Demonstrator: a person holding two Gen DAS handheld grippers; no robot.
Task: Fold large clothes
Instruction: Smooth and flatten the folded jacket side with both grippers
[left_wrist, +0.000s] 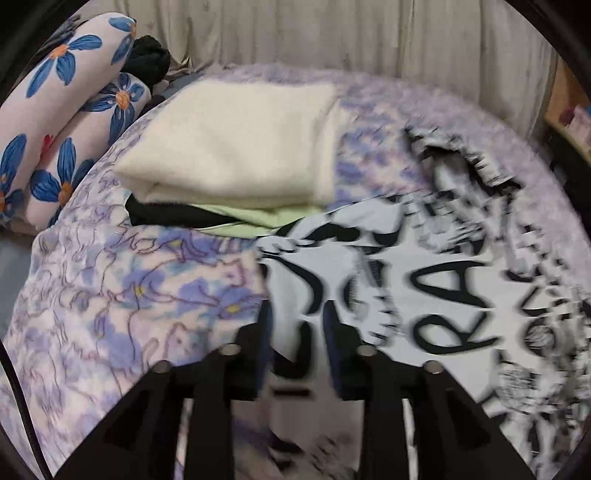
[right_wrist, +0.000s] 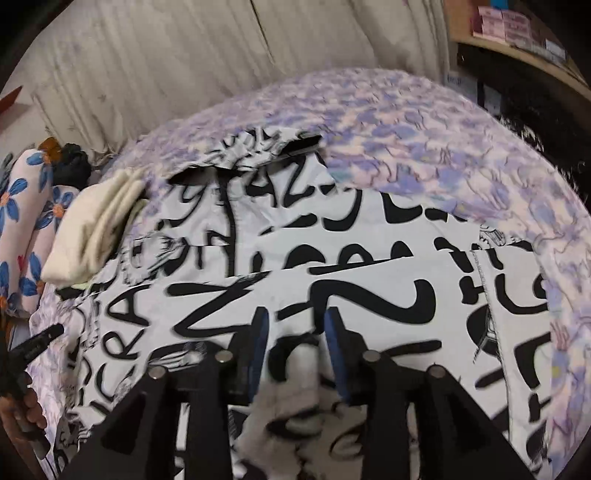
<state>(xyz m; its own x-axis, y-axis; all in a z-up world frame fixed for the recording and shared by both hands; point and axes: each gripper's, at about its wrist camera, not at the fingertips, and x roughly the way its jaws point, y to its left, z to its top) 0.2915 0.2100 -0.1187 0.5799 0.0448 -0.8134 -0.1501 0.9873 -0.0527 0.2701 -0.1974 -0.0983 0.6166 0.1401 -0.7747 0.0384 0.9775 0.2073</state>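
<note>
White fabric printed with black lettering, the garment (right_wrist: 332, 258) lies across the bed (right_wrist: 443, 122) at frame centre, a bunched fold gripped in the right tongs (right_wrist: 295, 332) and the left tongs (left_wrist: 299, 317).

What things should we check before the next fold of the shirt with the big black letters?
1. Printed shirt lies spread on the flowery blanket: ok.
2. Right hand-held gripper has cloth bunched between its fingers: ok, though whether the pads press on it: cannot tell.
3. Left hand-held gripper has the shirt's edge between its fingers: cannot tell, the picture is blurred.
4. Folded cream garment sits clear of the shirt: not ok, the shirt's edge reaches the stack.
5. Shirt's far collar end flat: not ok, it is rumpled.
</note>
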